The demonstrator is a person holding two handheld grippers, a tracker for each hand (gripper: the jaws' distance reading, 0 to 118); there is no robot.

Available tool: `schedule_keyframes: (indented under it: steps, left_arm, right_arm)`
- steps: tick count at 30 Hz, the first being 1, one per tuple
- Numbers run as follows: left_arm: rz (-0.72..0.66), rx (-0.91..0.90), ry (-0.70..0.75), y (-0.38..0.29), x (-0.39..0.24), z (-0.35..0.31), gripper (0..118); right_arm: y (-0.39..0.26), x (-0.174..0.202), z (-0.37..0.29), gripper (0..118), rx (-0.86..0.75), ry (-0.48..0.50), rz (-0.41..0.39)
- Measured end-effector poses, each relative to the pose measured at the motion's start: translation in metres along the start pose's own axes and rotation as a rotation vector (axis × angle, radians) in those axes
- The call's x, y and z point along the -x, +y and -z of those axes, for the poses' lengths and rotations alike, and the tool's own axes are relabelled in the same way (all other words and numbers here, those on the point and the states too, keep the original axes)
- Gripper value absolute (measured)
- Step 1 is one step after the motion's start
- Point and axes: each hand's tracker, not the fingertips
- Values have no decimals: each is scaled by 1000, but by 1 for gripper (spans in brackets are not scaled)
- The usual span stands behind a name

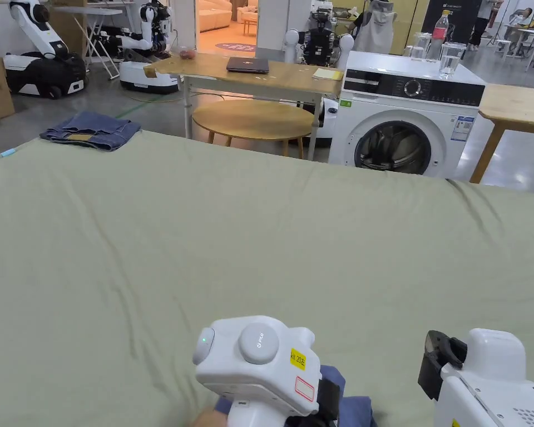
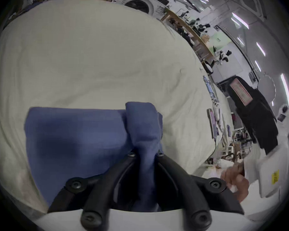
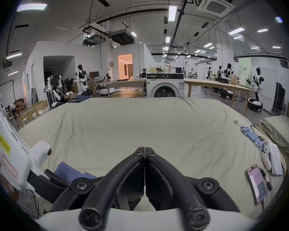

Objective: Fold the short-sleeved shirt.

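Spreading across the workspace, the pale green sheeted worktop [image 1: 271, 233] is carrying the blue fabric short-sleeved shirt [image 2: 77, 139] at its near edge, already folded compact. Your left gripper [image 2: 145, 154] is pinching one bunched fold; your right gripper [image 3: 145, 151] is hovering closed and empty. Judging by this, only the final fold is remaining.

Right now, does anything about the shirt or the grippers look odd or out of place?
One thing: the left gripper is shut on a bunched ridge at the right edge of the otherwise flat blue shirt. The right gripper is shut on nothing above the sheet.
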Motion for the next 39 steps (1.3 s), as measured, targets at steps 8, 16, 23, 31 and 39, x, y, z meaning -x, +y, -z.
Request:
schedule_keyframes:
  steps: [8,16,23,31,39]
  left_arm:
    - [-27,-59,-131,-5,3,-31,60]
    - [29,-149,-206,6,8,-63,35]
    - [-114,41,-368,1,39,29,2]
    - [-138,14,-322,-4,50,75,0]
    - [-11,-76,-254,1,31,32,0]
  right_arm:
    - [0,-4,-4,0,0,-3,11]
    - [0,-2,-6,0,-15,6,28]
    - [0,-4,-9,0,-40,6,43]
    - [-1,-8,-8,0,-42,-4,48]
    - [3,0,-2,0,-63,-12,55]
